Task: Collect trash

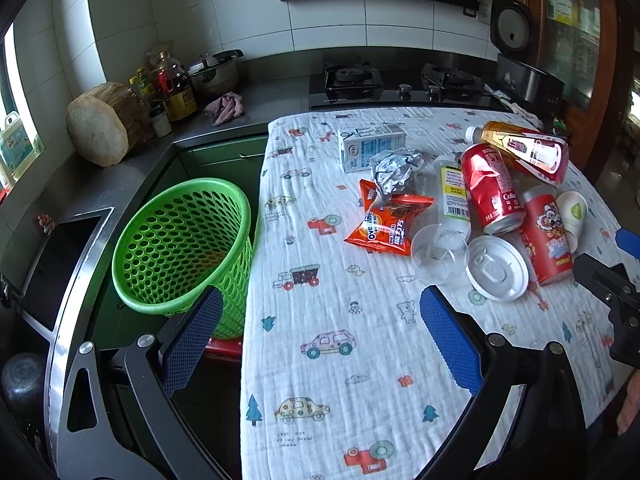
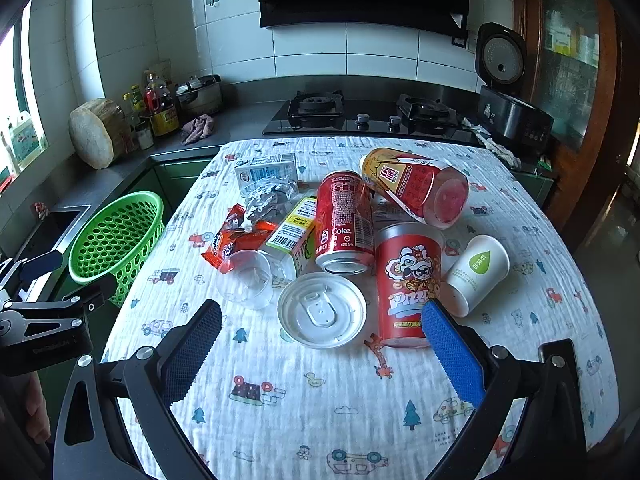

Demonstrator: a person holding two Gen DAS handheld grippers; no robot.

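Trash [image 2: 344, 224] lies heaped mid-desk [image 2: 320, 408], green basket [image 1: 180, 244] beside its left edge. Both claws, left claw [image 1: 320, 304] and right claw [image 2: 322, 316], gape empty. We would start with the nearest piece, the white lid [image 2: 322, 310], pinching its rim.

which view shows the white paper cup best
The right wrist view: the white paper cup lies on its side in full sight, green leaf logo facing the camera, beside the red pizza snack can. In the left wrist view the cup is small, near the right edge, partly hidden behind that can.
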